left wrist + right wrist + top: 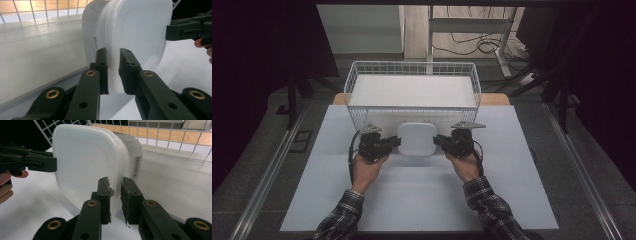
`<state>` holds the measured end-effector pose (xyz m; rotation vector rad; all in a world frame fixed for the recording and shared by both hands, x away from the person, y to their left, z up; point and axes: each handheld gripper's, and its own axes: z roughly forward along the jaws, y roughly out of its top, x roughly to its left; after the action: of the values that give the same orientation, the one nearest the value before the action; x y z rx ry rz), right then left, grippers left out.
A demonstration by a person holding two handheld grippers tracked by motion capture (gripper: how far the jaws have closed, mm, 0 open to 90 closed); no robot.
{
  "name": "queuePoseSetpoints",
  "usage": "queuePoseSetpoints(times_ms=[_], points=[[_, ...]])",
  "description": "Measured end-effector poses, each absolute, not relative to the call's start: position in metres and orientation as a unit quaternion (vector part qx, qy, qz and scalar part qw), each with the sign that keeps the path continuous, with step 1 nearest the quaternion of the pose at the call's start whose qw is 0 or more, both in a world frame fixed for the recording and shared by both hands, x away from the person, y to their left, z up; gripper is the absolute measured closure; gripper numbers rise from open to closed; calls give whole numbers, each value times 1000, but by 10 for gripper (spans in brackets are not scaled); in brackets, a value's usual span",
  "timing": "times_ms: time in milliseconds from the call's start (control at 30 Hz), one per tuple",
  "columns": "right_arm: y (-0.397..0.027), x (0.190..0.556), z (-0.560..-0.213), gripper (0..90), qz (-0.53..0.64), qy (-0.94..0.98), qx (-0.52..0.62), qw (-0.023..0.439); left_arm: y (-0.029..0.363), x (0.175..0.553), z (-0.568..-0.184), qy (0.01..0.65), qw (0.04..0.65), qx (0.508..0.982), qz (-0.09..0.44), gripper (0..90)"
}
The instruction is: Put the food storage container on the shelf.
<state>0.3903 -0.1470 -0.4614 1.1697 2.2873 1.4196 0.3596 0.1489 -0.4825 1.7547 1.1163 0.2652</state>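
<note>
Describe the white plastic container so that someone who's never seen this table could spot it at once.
Find the white wire basket at the table's far side. Just in front of it, the container sits between the left hand-held gripper and right hand-held gripper, each clamped on its rim. It is square, lidded, with rounded corners.
</note>
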Motion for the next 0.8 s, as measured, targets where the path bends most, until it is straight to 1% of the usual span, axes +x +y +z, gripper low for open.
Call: queuePoseSetpoints(times_ms=[333, 433, 800], points=[[-144, 405, -470, 762, 467, 777, 408, 109, 144, 373, -492, 478, 492, 719, 109, 783], [-144, 408, -472, 761, 468, 777, 409, 104, 144, 375, -494, 480, 496, 716, 106, 781], [-144, 413, -470, 752, 465, 780, 407, 98, 145, 378, -493, 480, 493, 718, 106, 774]])
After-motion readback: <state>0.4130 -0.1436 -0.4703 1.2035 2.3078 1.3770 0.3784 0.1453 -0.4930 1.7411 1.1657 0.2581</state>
